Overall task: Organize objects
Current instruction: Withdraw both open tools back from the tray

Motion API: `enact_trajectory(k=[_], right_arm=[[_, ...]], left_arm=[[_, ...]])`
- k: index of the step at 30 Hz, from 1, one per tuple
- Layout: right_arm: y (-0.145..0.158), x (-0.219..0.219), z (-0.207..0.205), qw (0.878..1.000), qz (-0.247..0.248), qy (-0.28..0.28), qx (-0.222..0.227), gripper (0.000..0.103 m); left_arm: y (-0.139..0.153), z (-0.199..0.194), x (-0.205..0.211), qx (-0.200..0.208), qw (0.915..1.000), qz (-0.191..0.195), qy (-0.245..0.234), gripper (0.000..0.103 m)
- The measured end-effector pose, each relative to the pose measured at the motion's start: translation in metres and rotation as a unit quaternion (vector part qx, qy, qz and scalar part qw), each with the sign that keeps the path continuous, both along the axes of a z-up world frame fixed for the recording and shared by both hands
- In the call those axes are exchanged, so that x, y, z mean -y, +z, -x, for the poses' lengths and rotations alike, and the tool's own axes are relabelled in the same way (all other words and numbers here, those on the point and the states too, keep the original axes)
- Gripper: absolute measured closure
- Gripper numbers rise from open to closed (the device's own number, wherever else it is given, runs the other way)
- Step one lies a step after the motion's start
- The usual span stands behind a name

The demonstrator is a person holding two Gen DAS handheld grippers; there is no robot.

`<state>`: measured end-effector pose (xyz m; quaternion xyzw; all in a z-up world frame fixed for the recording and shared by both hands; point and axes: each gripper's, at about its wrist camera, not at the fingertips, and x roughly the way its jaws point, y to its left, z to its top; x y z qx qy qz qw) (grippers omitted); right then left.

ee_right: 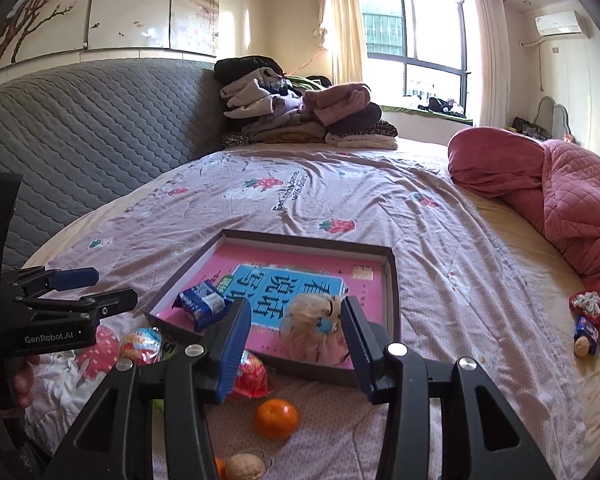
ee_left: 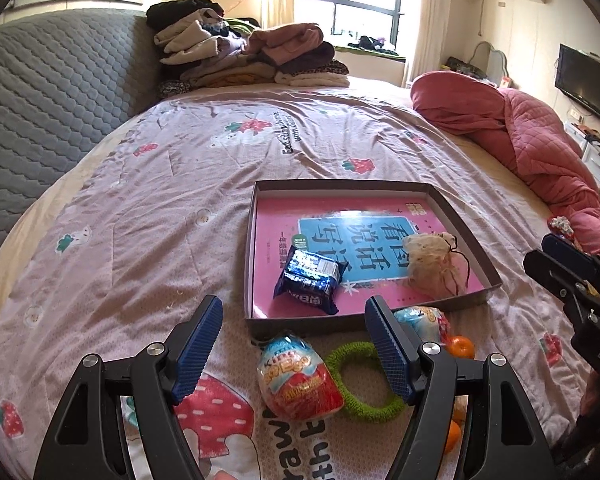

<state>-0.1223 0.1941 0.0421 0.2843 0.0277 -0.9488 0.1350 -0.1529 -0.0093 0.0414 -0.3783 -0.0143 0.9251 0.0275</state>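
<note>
Grippers [ee_left: 294, 344] [ee_right: 296, 336] angled down, fingers apart, empty.

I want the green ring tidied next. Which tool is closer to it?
Left. The left tool hangs open right over the green ring; the right tool hangs open off to the side, over the tangerine.

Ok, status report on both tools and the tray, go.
Left tool open, empty. Right tool open, empty. Tray holds blue snack pack and mesh pouch. Toy egg, green ring, orange not yet in.
</note>
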Motion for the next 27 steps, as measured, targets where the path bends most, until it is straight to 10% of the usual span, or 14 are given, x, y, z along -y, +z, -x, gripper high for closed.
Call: enact_trajectory(k=[27], right_arm=[[-0.043, 0.017, -0.031, 0.998, -0.014, 0.023, 0.052, 0.056]], left_arm=[[-0.025, -0.023, 0.012, 0.015, 0.9998, 0.006, 0.014, 0.028]])
